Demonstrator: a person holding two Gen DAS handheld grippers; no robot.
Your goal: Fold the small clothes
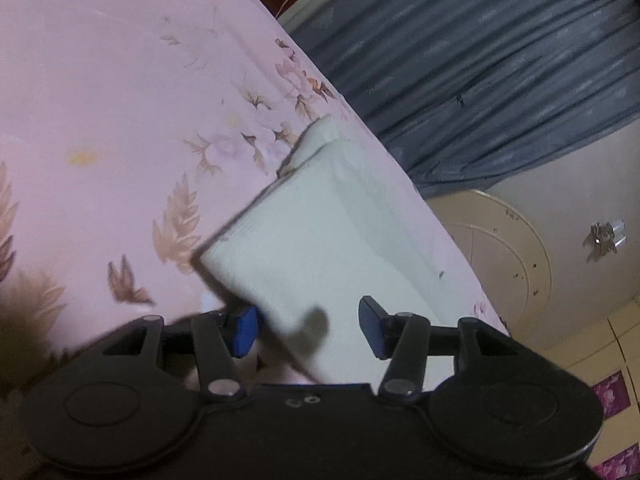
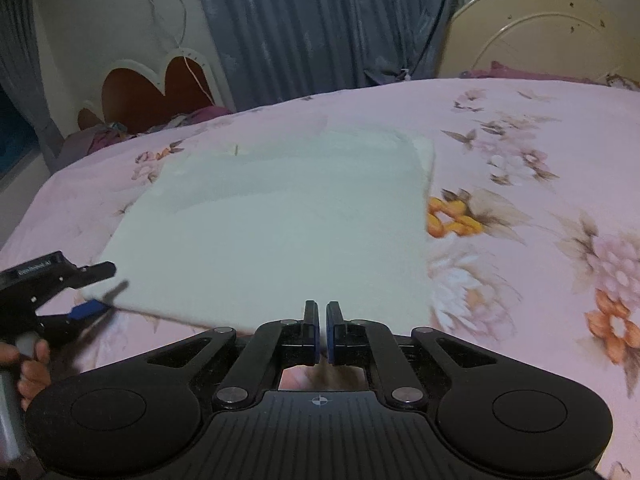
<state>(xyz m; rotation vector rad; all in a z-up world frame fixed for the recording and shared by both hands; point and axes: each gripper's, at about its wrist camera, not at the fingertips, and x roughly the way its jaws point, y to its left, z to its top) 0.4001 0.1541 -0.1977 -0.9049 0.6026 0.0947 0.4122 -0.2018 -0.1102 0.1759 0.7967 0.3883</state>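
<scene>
A white cloth [image 2: 280,216] lies spread flat on the pink floral bedspread [image 2: 540,168]. It also shows in the left wrist view [image 1: 320,240]. My right gripper [image 2: 322,332] is shut on the cloth's near edge. My left gripper [image 1: 308,328] is open, its blue pads on either side of the cloth's corner, with the cloth edge between the fingers. The left gripper also shows at the left of the right wrist view [image 2: 92,292], at the cloth's near left corner.
Blue curtains [image 2: 320,20] hang behind the bed. A heart-shaped headboard [image 2: 160,84] is at the back left, and a round cream panel [image 2: 540,28] at the back right. The bed edge drops off beside the cloth in the left wrist view [image 1: 460,240].
</scene>
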